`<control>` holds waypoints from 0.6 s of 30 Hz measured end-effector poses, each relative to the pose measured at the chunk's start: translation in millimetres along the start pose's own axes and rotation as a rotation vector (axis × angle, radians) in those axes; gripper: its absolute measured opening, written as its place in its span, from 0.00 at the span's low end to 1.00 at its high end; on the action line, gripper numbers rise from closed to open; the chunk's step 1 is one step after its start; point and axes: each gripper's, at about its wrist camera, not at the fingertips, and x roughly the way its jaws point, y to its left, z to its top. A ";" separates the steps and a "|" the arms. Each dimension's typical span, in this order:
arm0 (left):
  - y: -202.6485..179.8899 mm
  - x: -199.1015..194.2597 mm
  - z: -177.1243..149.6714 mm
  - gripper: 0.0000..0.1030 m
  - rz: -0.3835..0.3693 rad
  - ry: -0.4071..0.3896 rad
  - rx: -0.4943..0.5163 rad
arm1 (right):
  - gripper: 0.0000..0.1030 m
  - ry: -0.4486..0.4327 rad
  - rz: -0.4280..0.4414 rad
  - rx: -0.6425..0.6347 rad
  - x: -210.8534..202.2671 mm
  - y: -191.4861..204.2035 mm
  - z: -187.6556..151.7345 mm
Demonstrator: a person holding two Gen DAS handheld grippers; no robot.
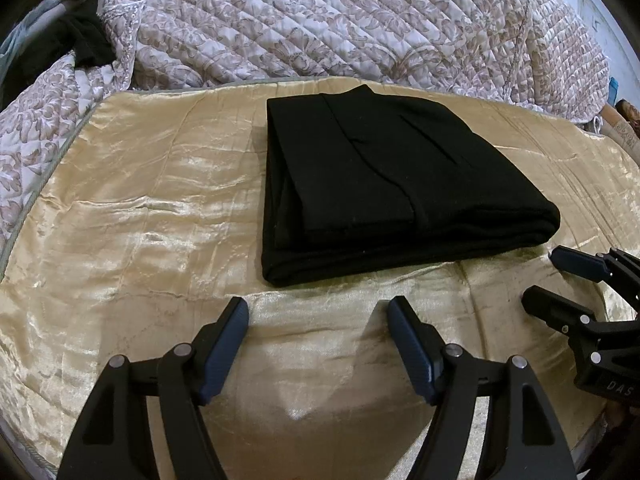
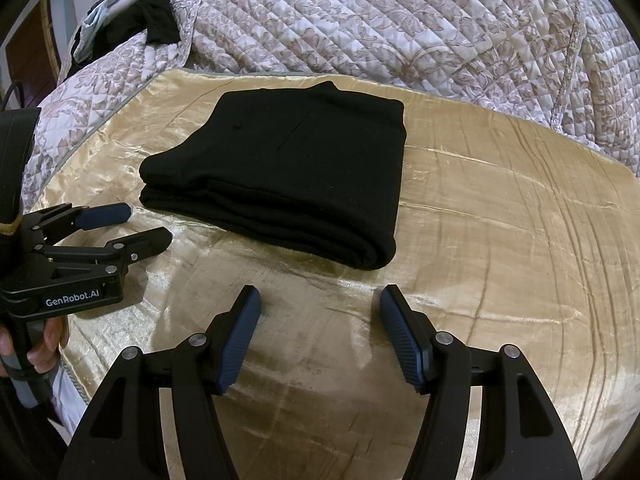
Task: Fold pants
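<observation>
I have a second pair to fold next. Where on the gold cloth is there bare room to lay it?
The widest bare patch of gold cloth lies right of the folded black pants, bordered behind by the quilted floral bedspread. Another lies left of the pants in the left wrist view. The near strip is crowded: the left tongs and right tongs sit open there.

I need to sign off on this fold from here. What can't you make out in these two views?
- Pants: underside and inner layers, hidden by the top fold in both views; black cloth swallows the creases.
- Dark clothes at the back: too dim to identify, partly behind the quilt.
- Gold sheet: near edge hidden by the left claw and right claw, both open.
</observation>
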 end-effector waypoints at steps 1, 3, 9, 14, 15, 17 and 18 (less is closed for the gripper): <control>-0.2 -0.1 0.0 0.73 0.000 0.000 -0.001 | 0.61 0.000 0.000 0.000 0.0 0.0 0.0; -0.4 -0.2 0.0 0.73 0.000 0.000 -0.001 | 0.61 0.000 -0.001 -0.001 0.2 -0.1 0.2; -0.4 -0.5 0.4 0.73 0.000 0.001 -0.001 | 0.61 0.000 -0.001 0.000 0.1 0.3 -0.1; 0.5 0.4 0.2 0.73 -0.001 0.002 0.000 | 0.61 0.000 -0.002 -0.001 0.2 0.6 0.0; 0.7 0.9 -0.4 0.73 -0.001 0.002 0.001 | 0.61 0.000 -0.003 -0.001 0.2 0.6 0.1; 0.7 1.0 -0.3 0.73 -0.001 0.002 0.001 | 0.62 0.000 -0.003 -0.001 0.2 1.0 -0.1; 0.8 1.0 -0.2 0.73 -0.001 0.002 0.001 | 0.62 0.000 -0.003 -0.002 0.3 0.7 0.1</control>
